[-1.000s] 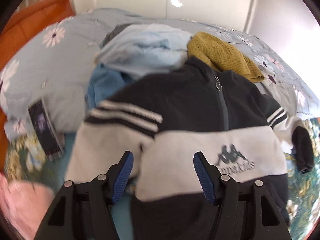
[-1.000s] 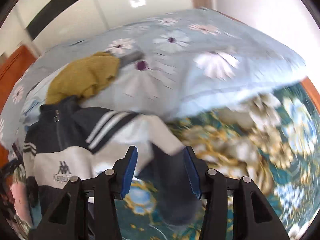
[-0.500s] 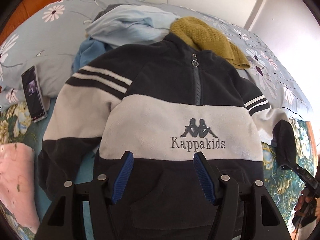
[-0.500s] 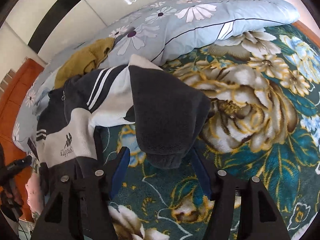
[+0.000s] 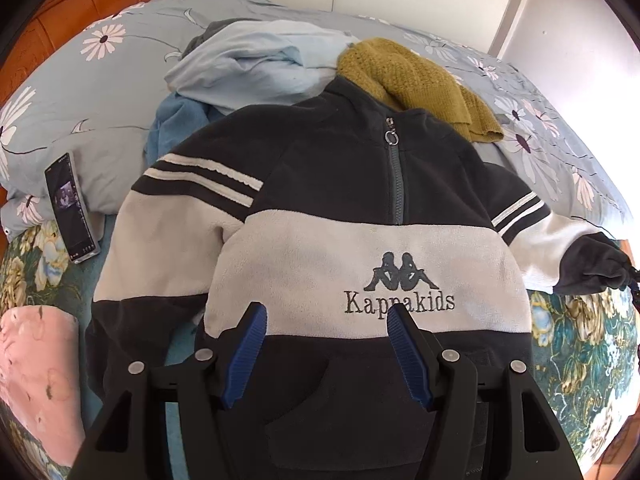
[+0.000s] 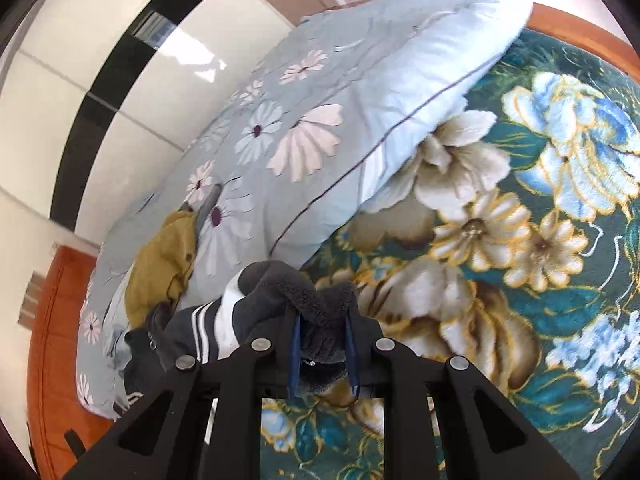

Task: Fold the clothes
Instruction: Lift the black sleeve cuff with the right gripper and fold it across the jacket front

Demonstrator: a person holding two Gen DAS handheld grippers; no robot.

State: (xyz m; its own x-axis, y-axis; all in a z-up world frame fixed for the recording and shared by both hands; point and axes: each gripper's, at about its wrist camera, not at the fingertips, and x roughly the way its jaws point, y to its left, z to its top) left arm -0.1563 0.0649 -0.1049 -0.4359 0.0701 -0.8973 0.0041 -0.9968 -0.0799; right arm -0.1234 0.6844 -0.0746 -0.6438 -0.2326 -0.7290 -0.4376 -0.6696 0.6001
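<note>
Item: navy/white fleece pullover, "Kappakids" logo, lying front-up on bed w/ teal floral bedspread, collar twd clothes pile – light-blue garment, mustard knit; phone at its left, blue daisy-print duvet behind. Left tool: fingers spread, over hem, nothing pinched. Right tool: jaws just been closing, now pinching dark sleeve cuff, sleeve pulled out sideways from body.

The floral bed bears a fleece pullover, phone and duvet.
</note>
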